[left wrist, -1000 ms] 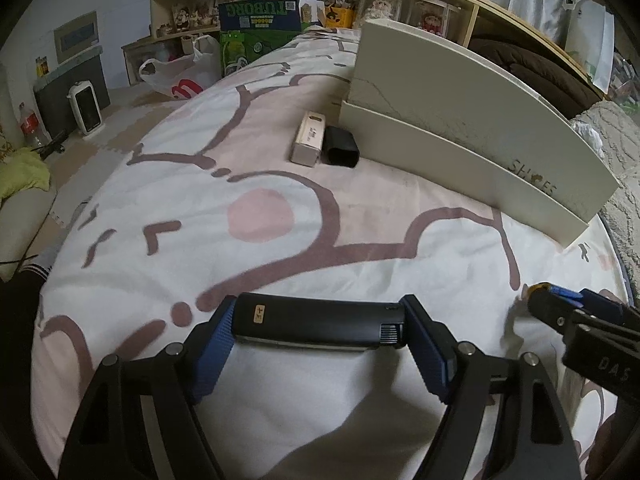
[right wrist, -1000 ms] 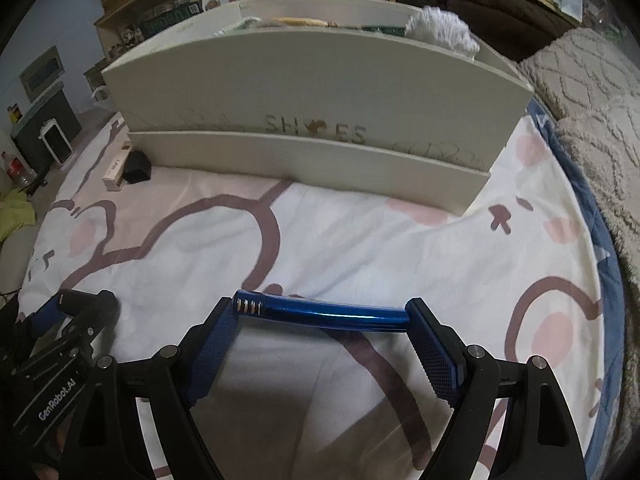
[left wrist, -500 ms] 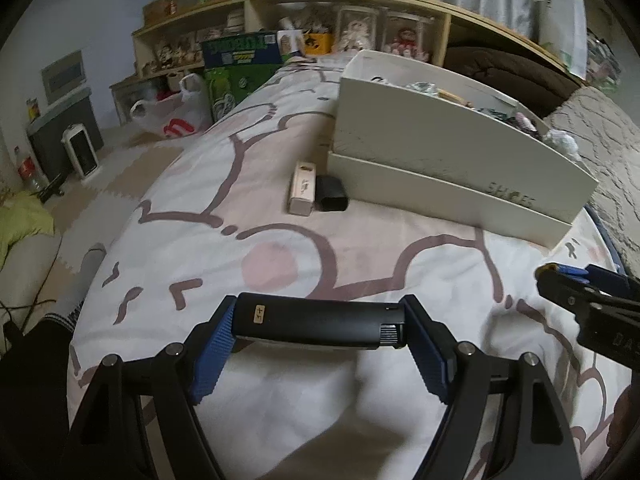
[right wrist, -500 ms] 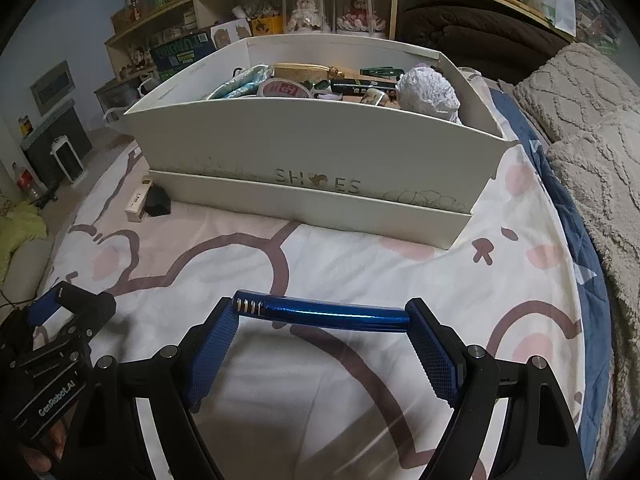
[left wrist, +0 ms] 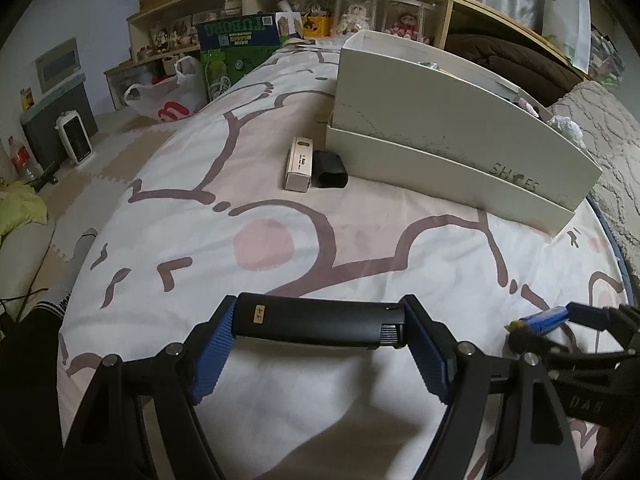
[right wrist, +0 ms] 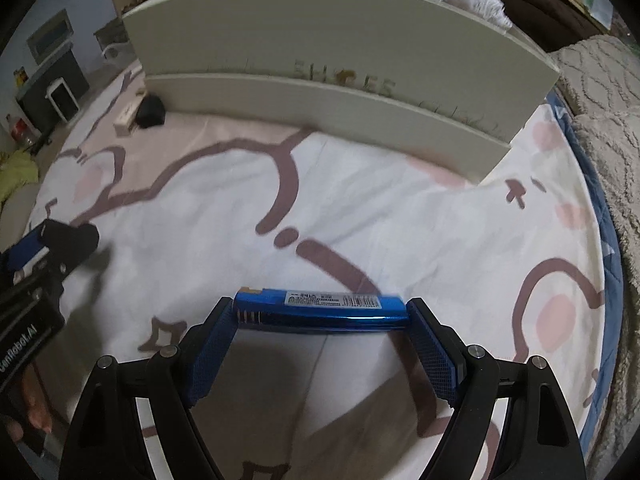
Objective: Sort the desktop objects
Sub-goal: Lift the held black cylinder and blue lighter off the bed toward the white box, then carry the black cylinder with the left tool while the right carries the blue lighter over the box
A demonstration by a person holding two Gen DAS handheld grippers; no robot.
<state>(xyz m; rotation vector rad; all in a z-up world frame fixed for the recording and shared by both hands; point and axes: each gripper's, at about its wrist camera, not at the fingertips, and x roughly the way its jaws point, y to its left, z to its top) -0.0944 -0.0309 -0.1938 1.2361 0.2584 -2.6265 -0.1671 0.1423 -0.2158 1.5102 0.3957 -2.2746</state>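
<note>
A slim black bar-shaped device [left wrist: 320,322] is pinched endwise by the left gripper [left wrist: 320,344], and a glossy blue metallic bar [right wrist: 320,310] by the right gripper [right wrist: 320,344]; with such end-only holds, either could be twisted loose against the near wall of the tall cream shoe box [right wrist: 340,36].

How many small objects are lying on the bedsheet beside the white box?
2: a beige rectangular case and a black pouch, side by side at the white box's left end. The box may hide others.

Bedspread [left wrist: 360,220] lies open ahead; white box [left wrist: 460,136] walls off the far side.
</note>
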